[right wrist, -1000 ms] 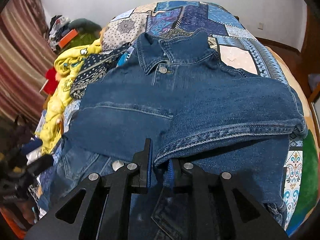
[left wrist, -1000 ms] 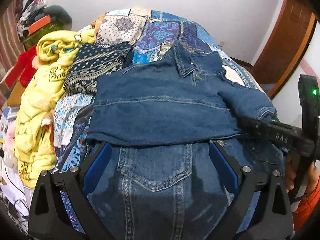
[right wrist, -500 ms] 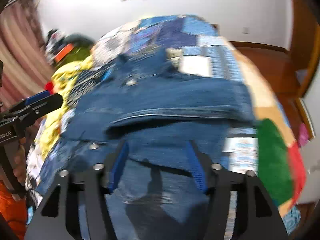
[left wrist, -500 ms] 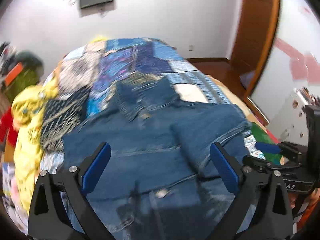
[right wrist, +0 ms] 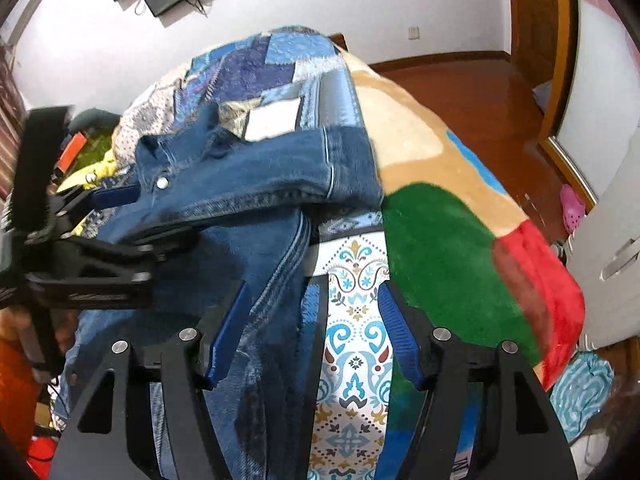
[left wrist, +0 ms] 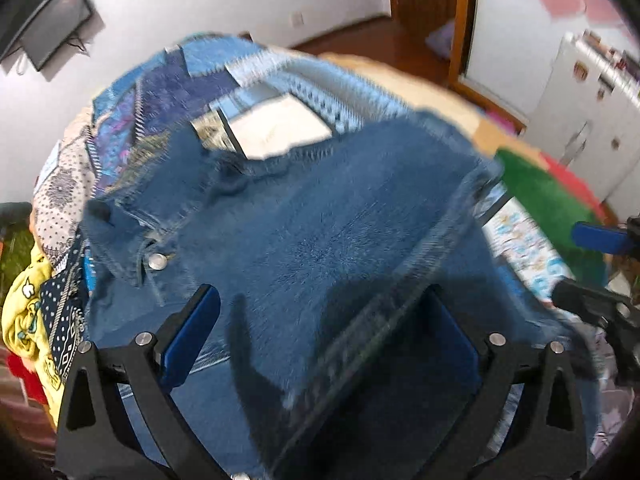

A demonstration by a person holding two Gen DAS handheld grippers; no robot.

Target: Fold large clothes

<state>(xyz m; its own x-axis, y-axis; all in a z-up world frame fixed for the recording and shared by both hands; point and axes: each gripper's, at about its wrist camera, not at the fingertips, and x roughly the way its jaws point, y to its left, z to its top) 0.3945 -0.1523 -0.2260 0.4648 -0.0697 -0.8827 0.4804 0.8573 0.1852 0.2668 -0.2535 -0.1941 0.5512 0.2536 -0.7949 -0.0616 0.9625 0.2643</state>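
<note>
- Blue denim jacket [right wrist: 256,176] spread on bed over patchwork quilt of blue, white and patterned squares [right wrist: 280,64]; collar with metal snap button [left wrist: 157,261] toward far end, one sleeve laid across body, cuff [right wrist: 348,164] at right edge.
- Left tongs [left wrist: 320,340] spread wide, blue pads clear of cloth, grasping nothing; poised just above jacket body.
- Right tongs [right wrist: 316,332] likewise released, nothing between pads; positioned over near right edge of denim and white-and-blue floral quilt panel [right wrist: 352,320].
- Step in hand, judged: sleeve fold-in done on one side, both tongs free and between grips; folding roughly mid-way.
- Next move, judged: fresh grip on hem or remaining side, both tongs closing on double-layer edge, then carry across body without dragging folded sleeve out of place.
- Material notes: denim heavy, stiff, likely to hold crease; thick seams and hem band bulky for narrow pads. Quilt beneath soft and plush, green [right wrist: 440,248] and red [right wrist: 540,280] fleece areas at right, likely to yield under pressure.
- Surroundings: crumpled yellow printed garment [left wrist: 24,312] and navy dotted cloth [left wrist: 60,312] just beside jacket on left. Left view motion-blurred; fine seam detail not legible.
</note>
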